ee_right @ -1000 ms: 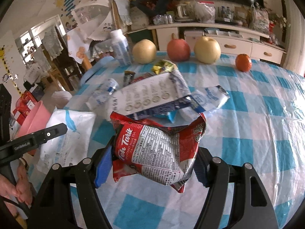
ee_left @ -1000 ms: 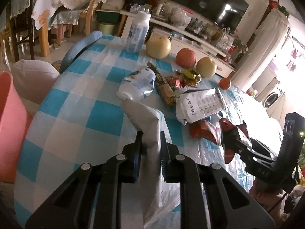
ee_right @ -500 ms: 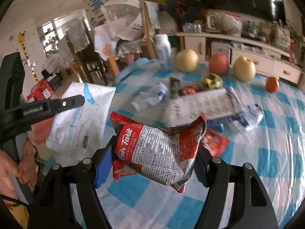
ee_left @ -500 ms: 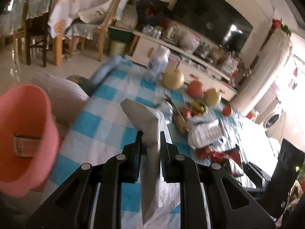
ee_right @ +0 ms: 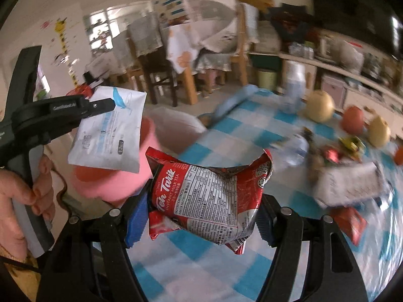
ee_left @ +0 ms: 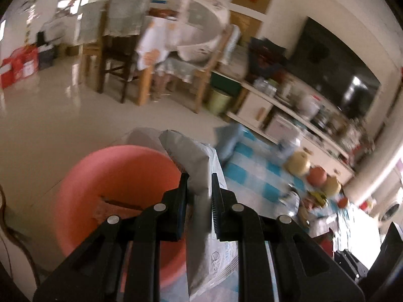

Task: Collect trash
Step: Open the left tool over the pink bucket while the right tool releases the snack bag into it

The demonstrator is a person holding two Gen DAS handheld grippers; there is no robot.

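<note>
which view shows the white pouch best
Right wrist view: the white pouch faces the camera flat, its print visible, pinched by the left claw. Left wrist view shows the pouch edge-on, mostly hidden between the claw's fingers.

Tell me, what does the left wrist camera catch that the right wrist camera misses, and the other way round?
Only the left wrist view looks down into the pink bin, where a brownish scrap lies at the bottom, and shows the left gripper shut on the white pouch edge-on. Only the right wrist view shows the right gripper shut on the red Teh Tarik packet, the pouch's printed face and the person's hand. Both show the bin, the pouch, the blue checked table and the fruit on it.
</note>
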